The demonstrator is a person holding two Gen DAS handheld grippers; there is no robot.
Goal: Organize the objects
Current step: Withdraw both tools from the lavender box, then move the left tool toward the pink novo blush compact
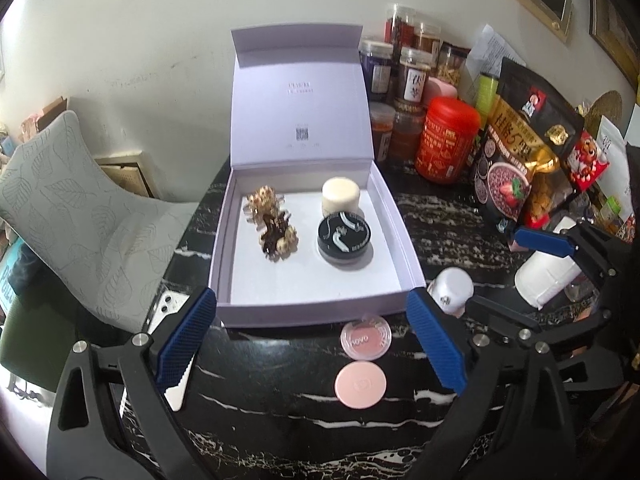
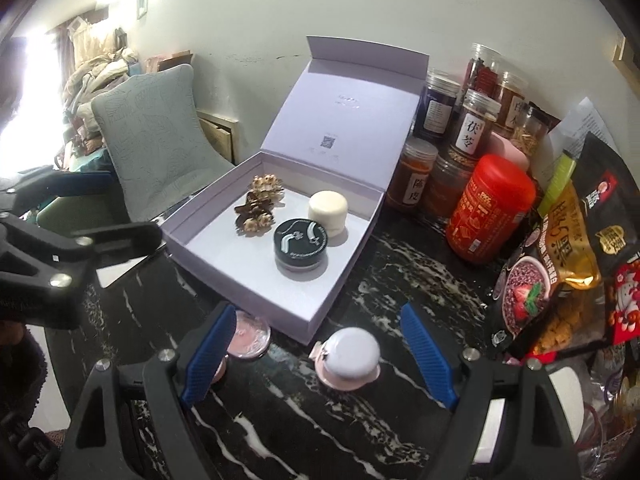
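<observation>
Nearest the left tongs (image 1: 312,344), whose blue pads stood spread wide and gripped nothing, lay two flat round compacts on the black marbled bench (image 1: 280,420): a solid pink compact (image 1: 361,385) and, just beyond it, a clear-lidded blush compact (image 1: 365,339) touching or nearly touching the front wall of the box. Both were thin and low, so the likely trouble was the pads skidding over a lid or scraping the bench instead of catching the rim; a push forward could also shove the clear one under the box edge.

The right tongs (image 2: 316,356) were likewise released and empty, with a small domed white-and-pink jar (image 2: 347,358) standing between the pads but apart from them. Its rounded top looked slippery, and an off-centre squeeze could tip it or squirt it out toward the box.

Beyond stood the lilac gift box (image 1: 316,304), lid propped upright, holding a brown hair clip (image 1: 270,224), a black round jar (image 1: 344,236) and a cream cylinder (image 1: 340,196) close together. Free floor remained at the front, so a careless drop could knock the jars. The crowd of tins and bags behind was well apart.
</observation>
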